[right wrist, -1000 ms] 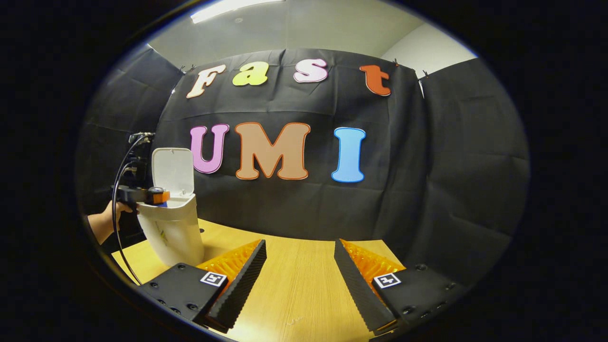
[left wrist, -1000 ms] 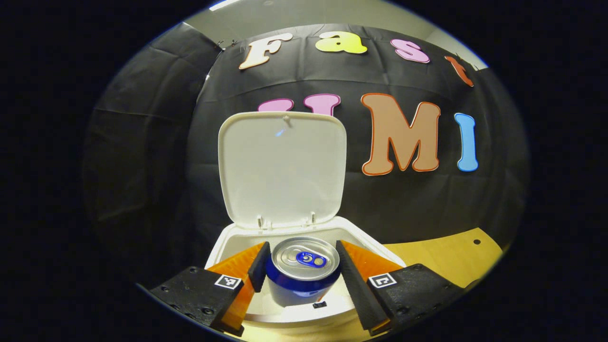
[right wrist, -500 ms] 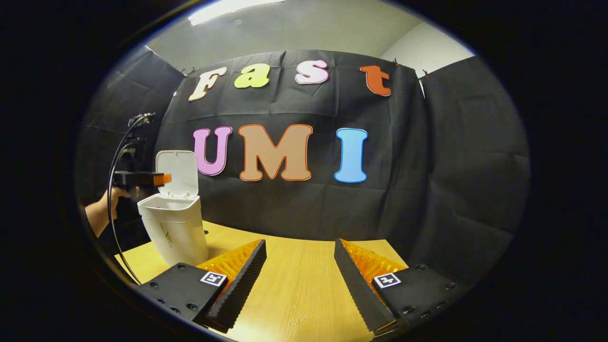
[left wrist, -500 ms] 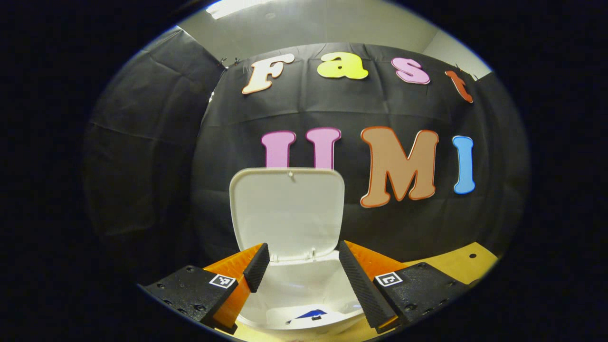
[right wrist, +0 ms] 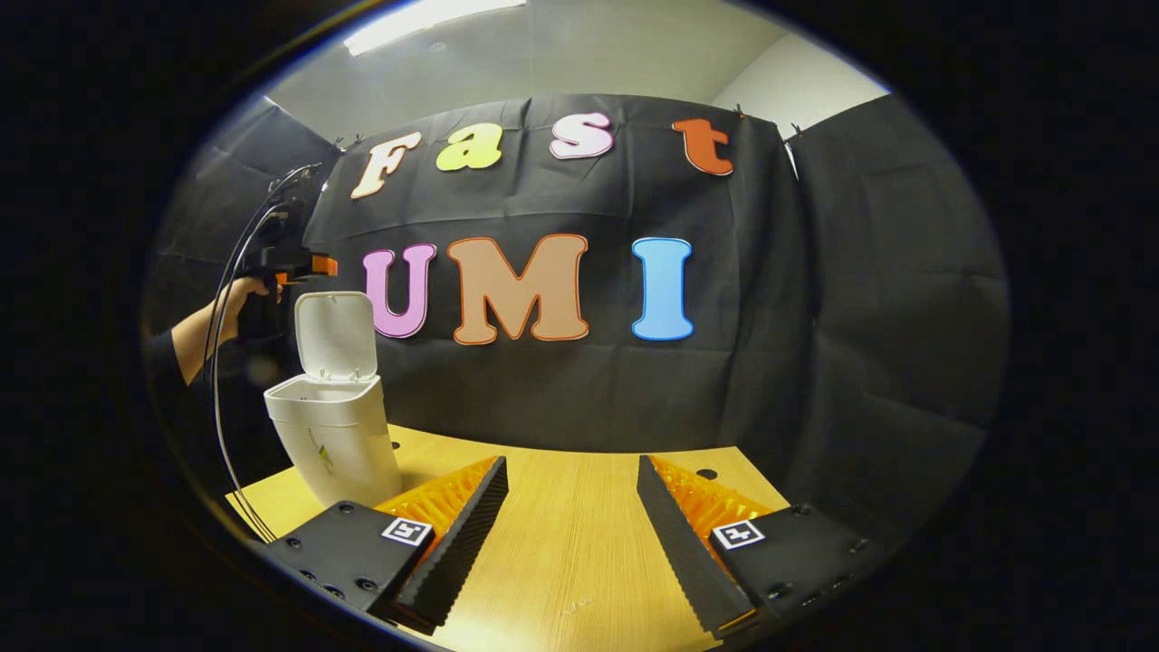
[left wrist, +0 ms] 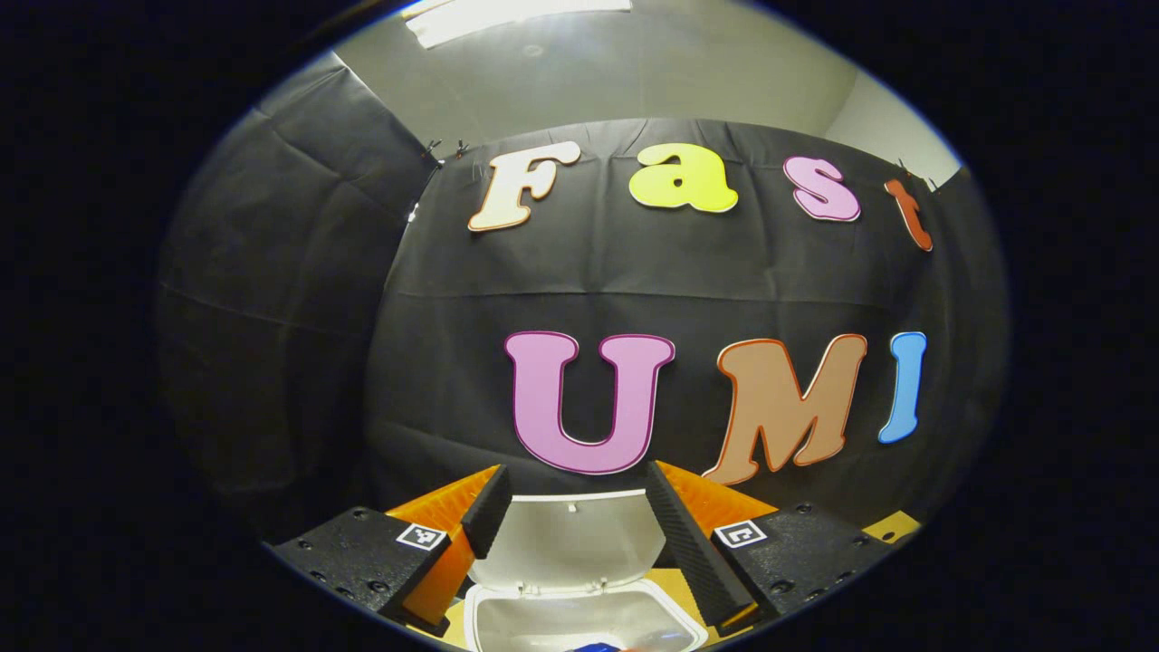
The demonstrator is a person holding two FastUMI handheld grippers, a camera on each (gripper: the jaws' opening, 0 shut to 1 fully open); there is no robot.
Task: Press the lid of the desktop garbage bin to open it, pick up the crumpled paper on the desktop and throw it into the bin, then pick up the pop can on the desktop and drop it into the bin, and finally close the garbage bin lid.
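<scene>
Left gripper view: left tool point(left wrist: 570, 516) spread, empty, above the open white plastic bin point(left wrist: 579, 616).
Right tool point(right wrist: 570, 507) spread over the wooden desk point(right wrist: 561, 543).

1. The bin point(right wrist: 337, 444) is white, and so is its raised lid point(right wrist: 337, 333).
2. A blue patch of the can point(left wrist: 593, 647) shows inside the bin.
3. The table point(right wrist: 561, 543) is light yellow wood with fine grain.
4. The cable point(right wrist: 217, 380) is black.
</scene>
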